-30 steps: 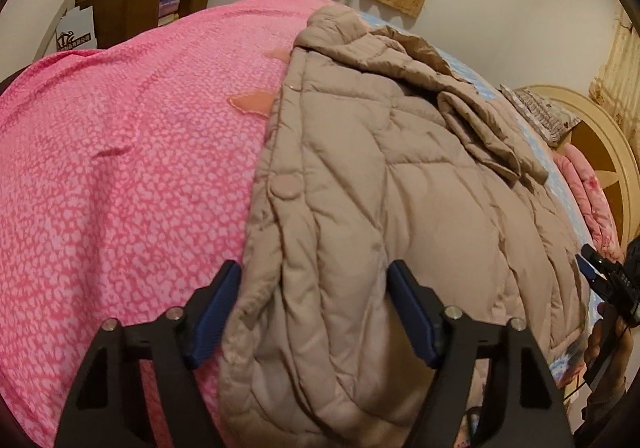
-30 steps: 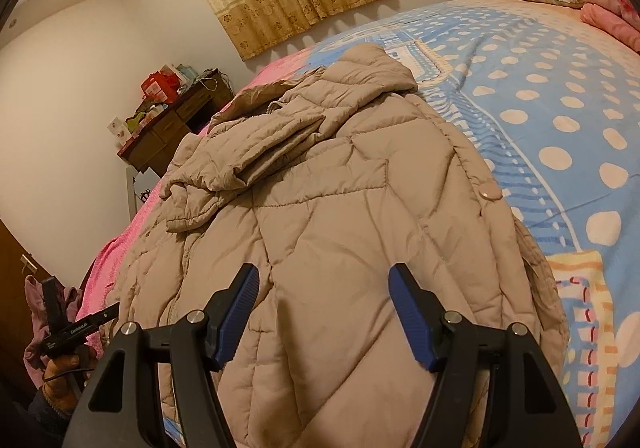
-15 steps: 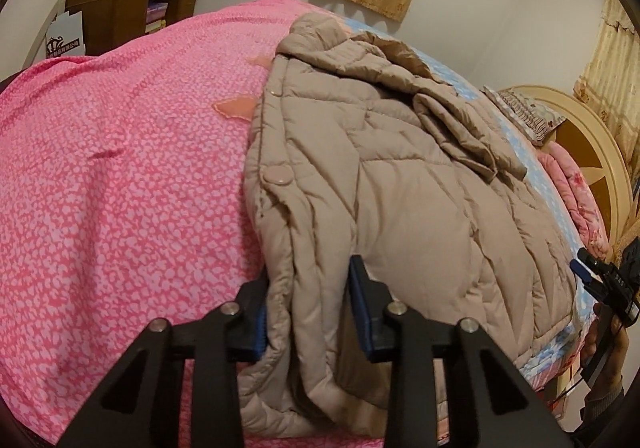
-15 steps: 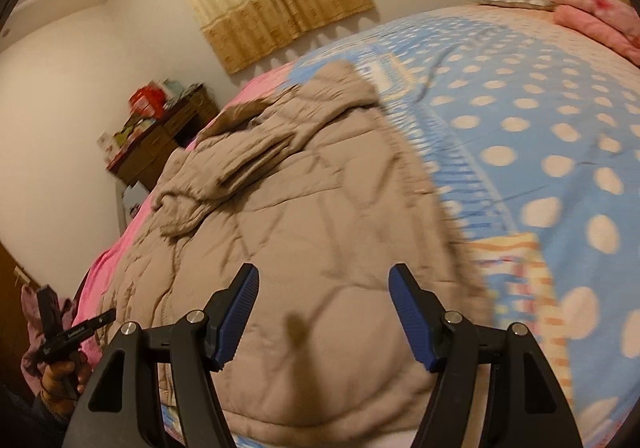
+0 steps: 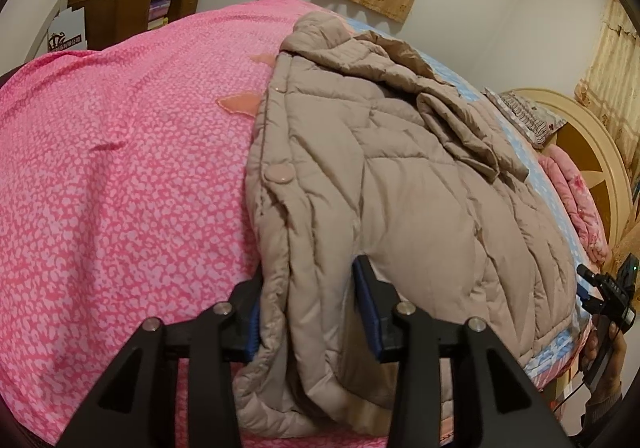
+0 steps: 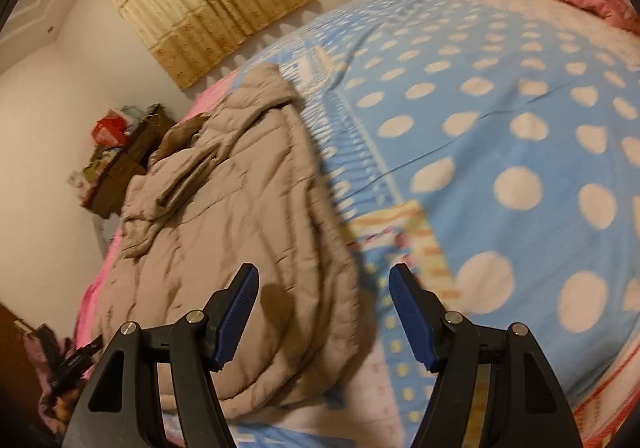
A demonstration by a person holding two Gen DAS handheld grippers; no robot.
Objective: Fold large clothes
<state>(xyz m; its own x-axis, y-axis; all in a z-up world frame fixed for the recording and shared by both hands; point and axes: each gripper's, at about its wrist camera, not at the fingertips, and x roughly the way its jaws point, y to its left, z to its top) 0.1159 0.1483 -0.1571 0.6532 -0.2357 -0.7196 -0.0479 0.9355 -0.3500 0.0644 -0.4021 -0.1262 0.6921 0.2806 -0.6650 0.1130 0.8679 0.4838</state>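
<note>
Two pads of L hand-held gripper [image 5: 308, 312] clamp jacket [image 5: 400, 184] hem, half-hidden; R hand-held gripper [image 6: 324, 312] apart.

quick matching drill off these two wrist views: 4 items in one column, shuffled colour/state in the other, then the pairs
Items
1. left gripper
2. right gripper
3. quilted coat
4. bed cover on the desk side

Colour or state
A. pink with a small speckled print
B. jaws apart, nothing between them, over the coat's hem corner and the dotted blue cover
C. beige, lying flat on the bed with a sleeve folded over its top
D. jaws closed on a bunch of the coat's hem edge

Pairs: 1-D, 2-B, 3-C, 4-A
</note>
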